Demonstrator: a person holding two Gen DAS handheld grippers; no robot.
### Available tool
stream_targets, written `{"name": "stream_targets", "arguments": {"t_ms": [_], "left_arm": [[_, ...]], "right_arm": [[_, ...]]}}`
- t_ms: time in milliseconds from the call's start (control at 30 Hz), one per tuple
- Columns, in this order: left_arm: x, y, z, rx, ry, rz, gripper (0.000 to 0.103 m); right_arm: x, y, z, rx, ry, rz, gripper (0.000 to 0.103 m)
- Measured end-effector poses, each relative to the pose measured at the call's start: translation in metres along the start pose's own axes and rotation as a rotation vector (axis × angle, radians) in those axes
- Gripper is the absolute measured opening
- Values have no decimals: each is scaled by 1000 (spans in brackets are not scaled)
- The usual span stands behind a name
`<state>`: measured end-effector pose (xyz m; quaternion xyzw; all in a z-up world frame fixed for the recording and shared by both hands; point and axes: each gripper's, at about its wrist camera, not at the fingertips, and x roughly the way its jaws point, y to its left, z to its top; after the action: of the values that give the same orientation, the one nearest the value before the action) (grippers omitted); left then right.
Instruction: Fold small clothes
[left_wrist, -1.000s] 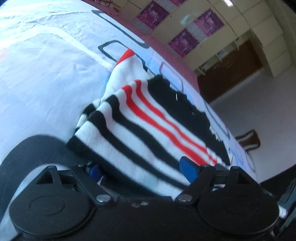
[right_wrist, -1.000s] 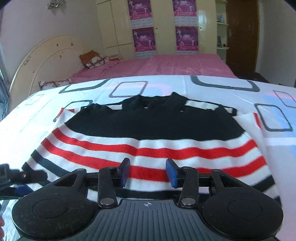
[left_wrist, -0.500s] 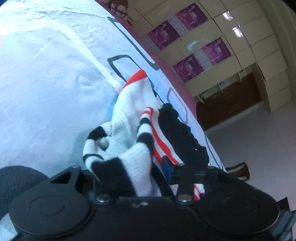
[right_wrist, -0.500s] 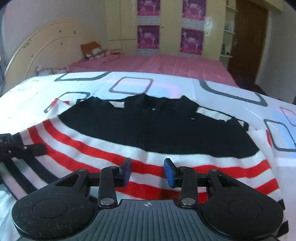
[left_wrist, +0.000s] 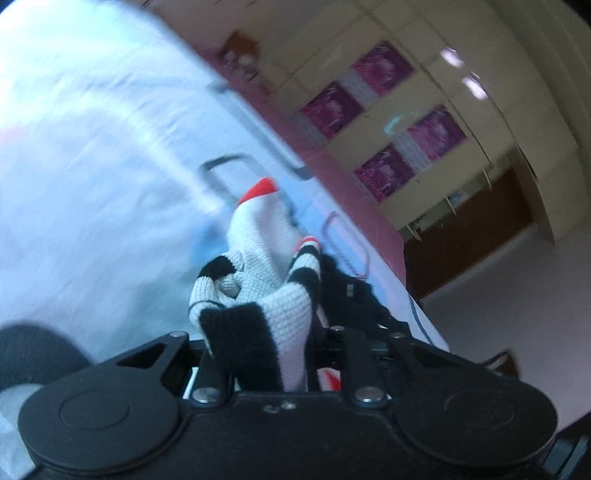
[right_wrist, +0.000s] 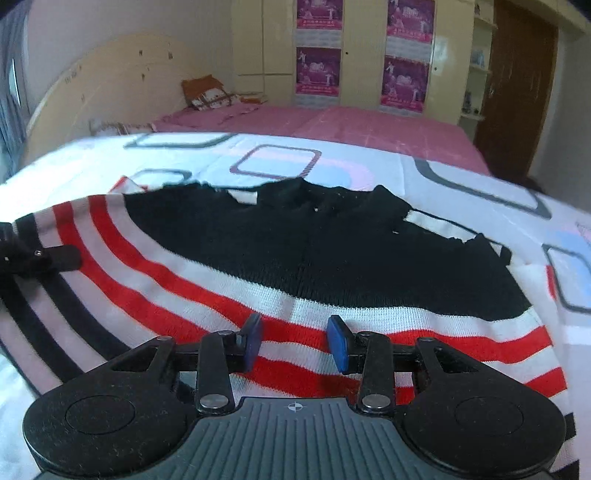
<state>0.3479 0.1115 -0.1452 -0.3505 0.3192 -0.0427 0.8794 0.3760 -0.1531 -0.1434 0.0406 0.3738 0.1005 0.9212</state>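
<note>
Gripping: left gripper (left_wrist: 273, 347) is closing its jaws on a bunched fold of the striped sweater (right_wrist: 295, 266); the knit fills the gap between the fingers, so the pads are hidden in the left wrist view.
Left edge of the sweater: in the right wrist view the left gripper (right_wrist: 40, 258) shows as a dark arm lying on the black-and-white bands at the garment's left side.
Bunched cloth: white knit with black bands stands up in a crumpled ridge in front of the left gripper, a red-tipped end (left_wrist: 260, 188) pointing toward the far side of the bed.
Bed sheet (right_wrist: 369, 173): white with rounded-square outlines in grey, pink and blue; the sweater lies on it, spread flat across the middle.
Sweater body: black upper part with the collar toward the far edge of the sheet, then white and red stripes curving toward the near edge.
Right gripper (right_wrist: 295, 339): jaws stand partly apart, the blue pads (right_wrist: 338, 341) clear of each other, hovering above the red and white stripes near the sweater's near edge; whether the tips touch the cloth cannot be told.
Pink bedspread (right_wrist: 332, 122): covers the bed beyond the sheet.
Pillow (right_wrist: 210, 94): orange and white, at the headboard on the far left.
Posters (right_wrist: 404, 79): purple, on the cupboard doors at the back.
Door (right_wrist: 517, 92): dark brown wood, at the far right.
</note>
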Motion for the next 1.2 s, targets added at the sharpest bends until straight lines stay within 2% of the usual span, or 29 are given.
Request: {"name": "stream_targets", "arguments": {"t_ms": [133, 267, 333, 467, 567, 633, 667, 700, 733, 767, 867, 933, 1000, 1100, 1133, 1167, 1200], "left_arm": [[-10, -59, -1, 189, -29, -35, 19], [-3, -123, -21, 366, -1, -97, 19], [3, -151, -39, 448, 17, -130, 19], [23, -190, -88, 556, 105, -193, 19], [38, -204, -130, 645, 189, -198, 19], [41, -207, -158, 753, 226, -171, 23], [38, -208, -169, 809, 234, -166, 24], [34, -207, -175, 848, 225, -163, 26], [28, -206, -180, 880, 218, -158, 31], [24, -205, -182, 904, 218, -155, 32], [10, -203, -188, 939, 233, -168, 45], [2, -203, -184, 926, 263, -200, 66], [-6, -203, -184, 931, 277, -217, 67], [-24, -191, -178, 920, 296, -224, 67], [-30, -185, -174, 901, 300, -230, 67], [-35, -179, -168, 884, 299, -228, 67], [-41, -173, -161, 860, 291, -223, 67]], "right_arm": [[-24, -29, 6, 60, -40, 36, 39], [-52, -72, 3, 140, -64, 24, 39], [-68, -97, -2, 185, -74, 1, 39], [-97, -147, -16, 248, -83, -78, 39], [-115, -178, -26, 306, -84, -111, 39], [-124, -191, -29, 348, -88, -100, 39], [-128, -195, -29, 369, -93, -80, 43], [-130, -197, -28, 384, -97, -64, 53], [-133, -197, -27, 395, -109, -48, 83], [-136, -195, -24, 401, -128, -22, 93], [-132, -187, -13, 411, -125, 98, 93], [-123, -180, -7, 427, -88, 167, 93], [-112, -174, -4, 425, -36, 216, 92], [-91, -169, -4, 433, 33, 241, 92], [-87, -167, -7, 440, 47, 252, 89], [-80, -167, -7, 445, 65, 262, 73], [-74, -168, -8, 453, 86, 274, 66]]}}
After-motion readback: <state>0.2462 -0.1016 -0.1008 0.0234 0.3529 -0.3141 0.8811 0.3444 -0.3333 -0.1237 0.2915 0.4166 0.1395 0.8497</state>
